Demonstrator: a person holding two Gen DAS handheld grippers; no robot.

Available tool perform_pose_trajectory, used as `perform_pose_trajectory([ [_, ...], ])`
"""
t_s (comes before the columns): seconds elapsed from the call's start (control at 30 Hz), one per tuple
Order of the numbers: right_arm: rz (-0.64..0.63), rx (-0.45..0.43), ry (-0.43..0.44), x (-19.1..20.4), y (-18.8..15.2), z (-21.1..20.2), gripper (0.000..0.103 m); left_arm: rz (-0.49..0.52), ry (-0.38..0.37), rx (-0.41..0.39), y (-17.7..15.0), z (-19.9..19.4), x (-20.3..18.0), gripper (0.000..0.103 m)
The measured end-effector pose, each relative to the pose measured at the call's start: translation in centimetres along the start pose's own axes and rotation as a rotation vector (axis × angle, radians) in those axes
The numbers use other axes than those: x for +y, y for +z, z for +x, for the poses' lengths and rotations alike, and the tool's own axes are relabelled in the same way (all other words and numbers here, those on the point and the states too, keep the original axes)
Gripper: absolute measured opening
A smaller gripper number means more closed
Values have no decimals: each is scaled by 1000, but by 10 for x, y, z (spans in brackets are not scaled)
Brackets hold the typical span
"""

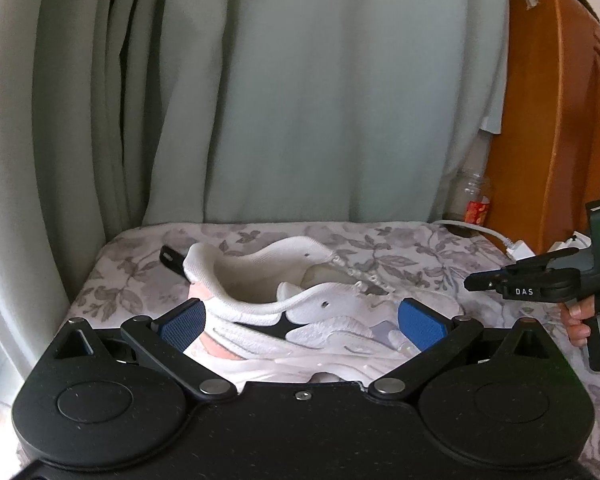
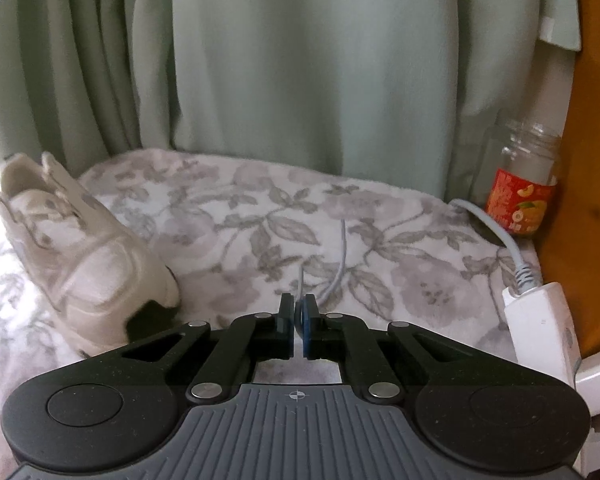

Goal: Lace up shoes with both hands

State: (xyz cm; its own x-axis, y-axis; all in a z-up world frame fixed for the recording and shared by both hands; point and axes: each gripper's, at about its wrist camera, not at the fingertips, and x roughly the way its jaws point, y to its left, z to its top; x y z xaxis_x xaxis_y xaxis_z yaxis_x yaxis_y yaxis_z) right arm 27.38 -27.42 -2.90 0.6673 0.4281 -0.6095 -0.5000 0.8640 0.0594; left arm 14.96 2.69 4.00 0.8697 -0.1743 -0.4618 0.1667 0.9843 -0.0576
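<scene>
A white sneaker (image 1: 300, 312) lies on its side on the floral cloth, its opening facing up. My left gripper (image 1: 302, 320) is open, its blue pads on either side of the shoe's middle. In the right wrist view the shoe (image 2: 84, 264) stands at the left, toe toward me. My right gripper (image 2: 299, 312) is shut on a thin grey lace (image 2: 342, 256) that runs away across the cloth. The right gripper also shows at the right edge of the left wrist view (image 1: 472, 282), off the shoe's toe end.
A floral cloth (image 2: 380, 240) covers the surface. A glass jar with a red label (image 2: 520, 184) stands at the back right by a wooden board (image 1: 560, 120). A white charger and cable (image 2: 540, 320) lie at the right. Green curtains (image 2: 300, 60) hang behind.
</scene>
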Motion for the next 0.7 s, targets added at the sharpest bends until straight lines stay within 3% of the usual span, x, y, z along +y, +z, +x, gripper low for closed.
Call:
perform_pose_trajectory([
  [0.37, -139, -112, 251, 18, 6, -39, 3, 106, -67, 27, 27, 2, -16, 102],
  [0.6, -259, -92, 337, 42, 22, -28, 3, 65, -176, 138, 45, 30, -15, 98],
  [0.7, -326, -67, 374, 53, 27, -18, 3, 84, -174, 165, 50, 39, -15, 96],
])
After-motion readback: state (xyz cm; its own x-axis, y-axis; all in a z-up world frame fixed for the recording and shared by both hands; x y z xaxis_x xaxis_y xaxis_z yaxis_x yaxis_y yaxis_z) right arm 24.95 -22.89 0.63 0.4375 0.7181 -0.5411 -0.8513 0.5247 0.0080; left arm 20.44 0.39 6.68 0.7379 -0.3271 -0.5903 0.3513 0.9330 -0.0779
